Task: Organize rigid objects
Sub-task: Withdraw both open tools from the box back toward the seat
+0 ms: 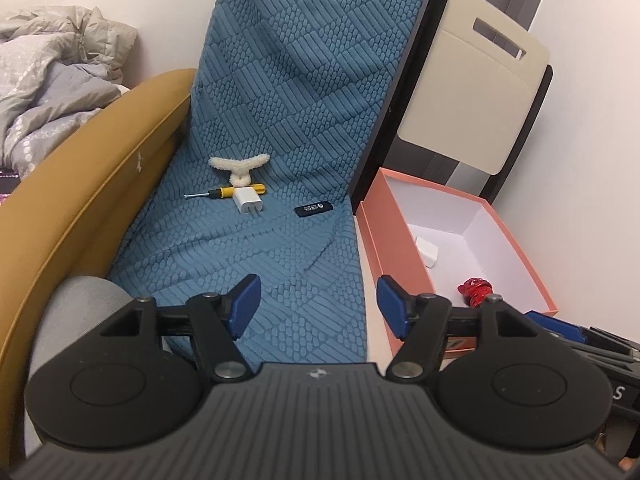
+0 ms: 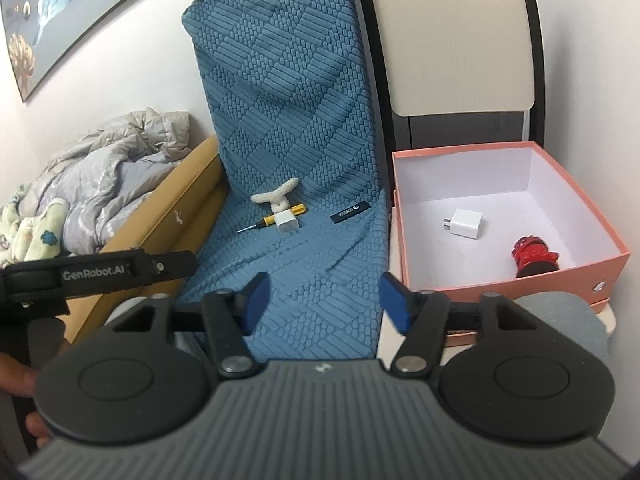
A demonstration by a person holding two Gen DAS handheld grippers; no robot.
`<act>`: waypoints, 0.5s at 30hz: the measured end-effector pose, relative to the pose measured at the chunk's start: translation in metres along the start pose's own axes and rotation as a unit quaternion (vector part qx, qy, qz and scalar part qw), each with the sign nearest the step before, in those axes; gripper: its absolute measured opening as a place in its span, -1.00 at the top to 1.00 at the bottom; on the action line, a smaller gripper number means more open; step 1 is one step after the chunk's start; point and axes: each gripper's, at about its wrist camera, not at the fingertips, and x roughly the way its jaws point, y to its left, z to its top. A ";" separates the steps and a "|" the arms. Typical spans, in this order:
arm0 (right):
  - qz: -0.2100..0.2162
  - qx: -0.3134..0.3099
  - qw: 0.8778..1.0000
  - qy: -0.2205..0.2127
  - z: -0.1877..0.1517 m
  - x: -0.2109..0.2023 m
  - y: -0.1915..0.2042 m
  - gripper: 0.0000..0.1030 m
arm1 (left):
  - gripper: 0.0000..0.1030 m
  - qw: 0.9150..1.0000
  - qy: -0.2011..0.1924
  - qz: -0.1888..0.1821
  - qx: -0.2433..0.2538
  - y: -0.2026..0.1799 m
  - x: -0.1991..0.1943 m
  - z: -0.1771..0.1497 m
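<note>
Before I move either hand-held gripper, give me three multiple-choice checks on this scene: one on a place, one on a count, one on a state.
1. Where does the yellow screwdriver lie?
A. in the pink box
B. on the blue seat cover
C. on the bed

2. How many things lie in the pink box?
A. none
B. two
C. four

3. How stands the right hand-held gripper?
A. open, empty
B. shut on a charger
C. shut on the screwdriver

Answers: 1 B, it rests on the blue seat cover; 2 B, white charger and red figurine; 3 A, blue pads apart.
</note>
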 end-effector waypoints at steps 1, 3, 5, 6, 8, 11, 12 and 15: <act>0.000 -0.001 1.000 -0.002 0.000 0.004 -0.001 -0.44 | -0.35 1.000 0.001 -0.001 0.001 0.001 0.005 0.001; 0.002 -0.004 1.000 0.003 -0.001 0.013 -0.004 -0.69 | -0.38 1.000 0.002 0.002 0.002 0.004 0.015 0.003; 0.008 -0.003 1.000 0.010 0.000 0.023 -0.007 -0.82 | -0.46 1.000 0.004 0.004 0.002 0.007 0.025 0.006; 0.006 -0.006 1.000 0.014 0.000 0.029 -0.008 -0.82 | -0.48 1.000 0.006 0.006 0.002 0.009 0.032 0.007; 0.004 -0.014 1.000 0.019 0.001 0.040 -0.010 -0.82 | -0.51 1.000 0.010 0.008 0.005 0.014 0.045 0.010; 0.009 -0.024 0.999 0.021 0.005 0.056 -0.010 -0.82 | -0.51 1.000 0.018 0.012 0.003 0.022 0.067 0.014; 0.010 -0.030 0.999 0.021 0.006 0.063 -0.009 -0.82 | -0.51 1.000 0.021 0.010 0.002 0.025 0.074 0.016; 0.012 -0.043 0.999 0.019 0.010 0.082 -0.007 -0.82 | -0.51 1.000 0.027 0.012 0.003 0.036 0.099 0.021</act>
